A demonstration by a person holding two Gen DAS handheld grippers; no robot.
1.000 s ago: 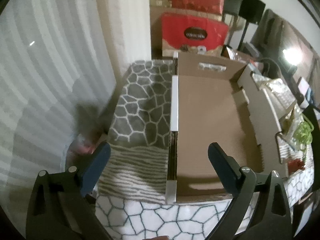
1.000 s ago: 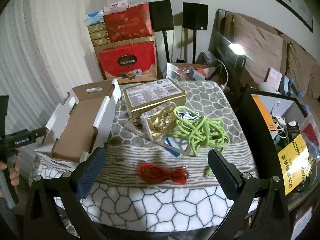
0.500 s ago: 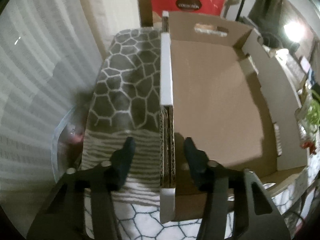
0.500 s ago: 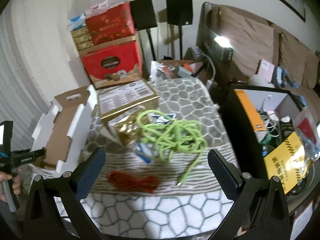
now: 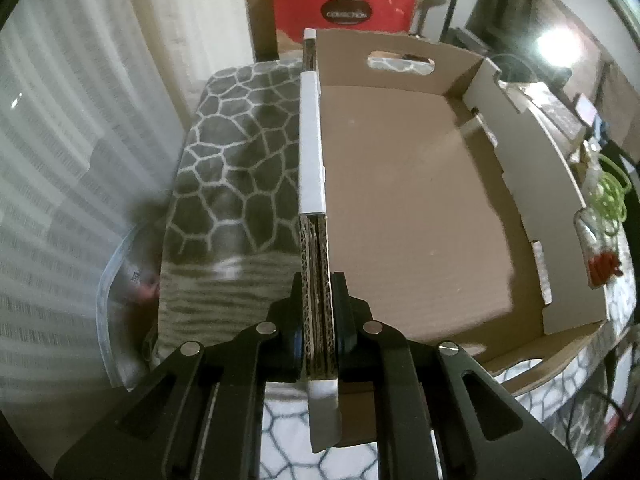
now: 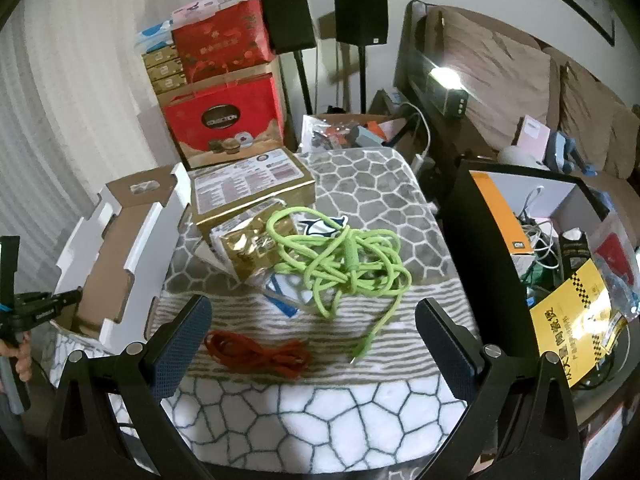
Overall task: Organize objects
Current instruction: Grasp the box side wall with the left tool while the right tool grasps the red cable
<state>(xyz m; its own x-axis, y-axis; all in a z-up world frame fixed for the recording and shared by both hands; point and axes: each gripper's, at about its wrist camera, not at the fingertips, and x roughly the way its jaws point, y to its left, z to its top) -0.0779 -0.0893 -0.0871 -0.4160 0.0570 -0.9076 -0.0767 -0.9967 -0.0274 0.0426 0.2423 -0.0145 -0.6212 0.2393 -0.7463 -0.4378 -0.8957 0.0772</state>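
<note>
An empty open cardboard box (image 5: 400,200) lies on the patterned table cloth; it also shows at the left in the right wrist view (image 6: 120,248). My left gripper (image 5: 318,316) is shut on the box's left wall near its front corner. My right gripper (image 6: 312,332) is open and empty, above the table's front edge. Below it lie a coiled red cable (image 6: 260,354) and a tangled green cable (image 6: 340,252). A gold box (image 6: 252,184) and a gold packet (image 6: 252,248) lie behind the cables.
Red gift boxes (image 6: 224,116) are stacked behind the table. A black crate (image 6: 540,248) full of clutter stands at the right. Two speakers (image 6: 360,16) stand on poles at the back. A curtain (image 5: 80,160) hangs to the left.
My left gripper moved forward onto the box's left wall and closed on it. My right gripper stayed open, its view shifting slightly over the cables.
</note>
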